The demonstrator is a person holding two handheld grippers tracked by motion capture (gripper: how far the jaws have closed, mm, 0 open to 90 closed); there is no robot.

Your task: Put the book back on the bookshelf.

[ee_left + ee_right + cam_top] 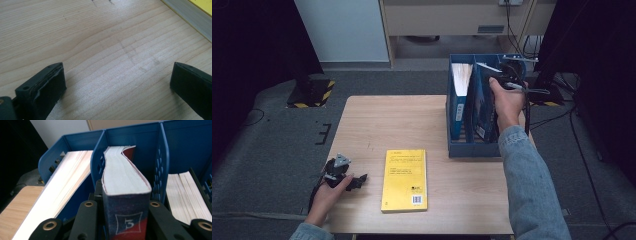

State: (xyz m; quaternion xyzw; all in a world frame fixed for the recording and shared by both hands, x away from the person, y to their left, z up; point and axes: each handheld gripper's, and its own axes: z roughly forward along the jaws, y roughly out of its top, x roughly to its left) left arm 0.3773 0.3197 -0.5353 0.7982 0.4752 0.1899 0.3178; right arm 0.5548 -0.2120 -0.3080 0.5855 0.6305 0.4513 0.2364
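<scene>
Mid-step, by the look of it: right claw (126, 220) clamped on spine of book marked 3 (125, 182), standing upright in mid slot of blue file rack (472, 147) at far right of desk (377, 125); next either easing it fully down & letting go, or lifting straight up clear of dividers, can't tell which. Left claw (117, 82) wide open, nothing in it, resting low on desk near yellow book (405, 180) lying flat, likely next pick. Rack: white-paged book (67, 177) in left slot, paper stack (187, 192) in right slot.

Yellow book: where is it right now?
The yellow book lies flat on the wooden table near its front edge in the high view, just right of the left gripper, apart from the blue file rack.
</scene>
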